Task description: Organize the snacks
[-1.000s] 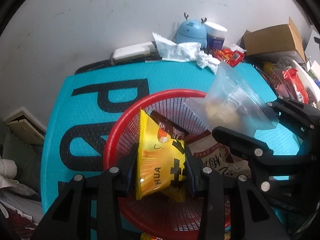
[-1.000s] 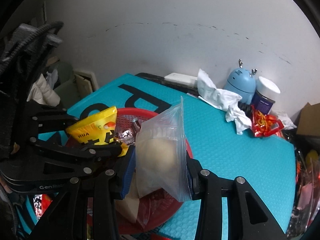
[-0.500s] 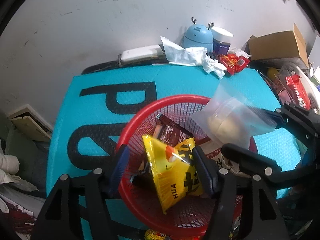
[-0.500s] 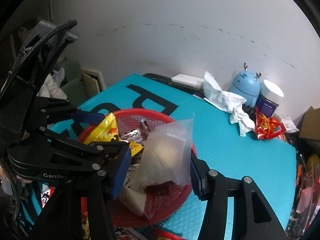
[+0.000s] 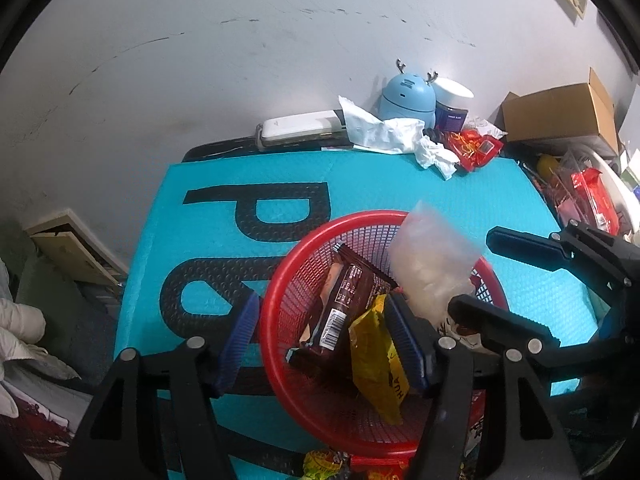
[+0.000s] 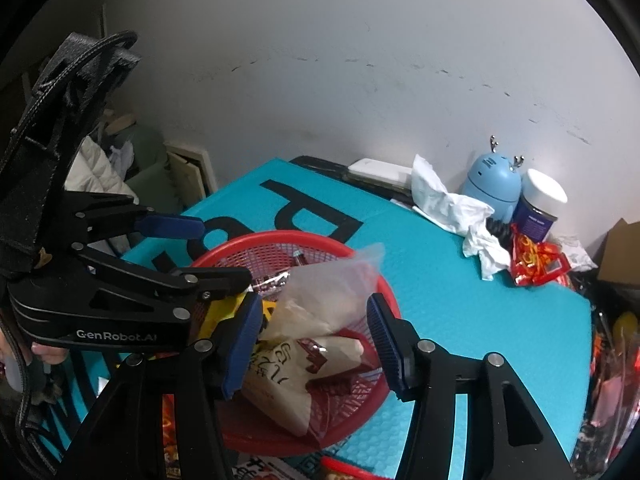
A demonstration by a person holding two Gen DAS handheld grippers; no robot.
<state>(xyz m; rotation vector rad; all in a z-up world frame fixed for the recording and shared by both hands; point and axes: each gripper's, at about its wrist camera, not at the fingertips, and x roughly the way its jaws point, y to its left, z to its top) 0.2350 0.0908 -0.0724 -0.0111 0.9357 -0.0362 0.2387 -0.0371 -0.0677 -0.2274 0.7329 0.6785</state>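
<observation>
A red mesh basket [image 5: 304, 248] [image 6: 240, 244] sits on the teal mat [image 5: 224, 184]. My left gripper [image 5: 320, 312] [image 6: 216, 250] hangs open over it. The yellow snack packet [image 5: 376, 364] [image 6: 224, 310] lies loose in the basket, leaning by the right finger. My right gripper [image 6: 314, 308] [image 5: 498, 274] is open too. The clear zip bag [image 6: 324, 292] [image 5: 432, 260] rests tilted between its fingers on the other snacks, with no pad pressing it. A brown chocolate wrapper [image 5: 344, 300] and a beige printed packet [image 6: 288, 372] also lie inside.
Along the wall stand a blue antlered gadget [image 5: 408, 100], a white-lidded jar [image 5: 452, 104], crumpled tissue [image 5: 384, 132], a red packet [image 5: 476, 148] and a flat white device [image 5: 296, 130]. A cardboard box [image 5: 560, 116] sits far right. More snacks [image 5: 324, 464] lie at the mat's near edge.
Both grippers opened. The yellow packet dropped from the left jaws into the basket, and the clear bag sank out of the right jaws onto the snacks. The left gripper rose slightly.
</observation>
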